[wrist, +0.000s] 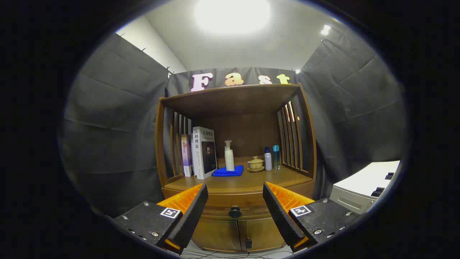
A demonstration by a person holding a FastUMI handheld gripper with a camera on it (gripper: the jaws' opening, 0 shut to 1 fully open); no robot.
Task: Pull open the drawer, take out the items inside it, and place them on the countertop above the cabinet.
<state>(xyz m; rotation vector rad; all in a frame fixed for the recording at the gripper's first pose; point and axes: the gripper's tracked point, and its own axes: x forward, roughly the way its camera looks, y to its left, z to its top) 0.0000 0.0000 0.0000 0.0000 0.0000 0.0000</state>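
The drawer knob is seen straight ahead of the claw, centred between its spread, empty fingers, just below the tabletop.

A large ceiling light overhead is blown out to pure white glare, with a smaller bright lamp beside it. The light falls evenly and softly — the cabinet interior sits in mild shadow under its top board. Focus is sharp centrally; fisheye distortion bends straight lines toward the rim — edges darken slightly.
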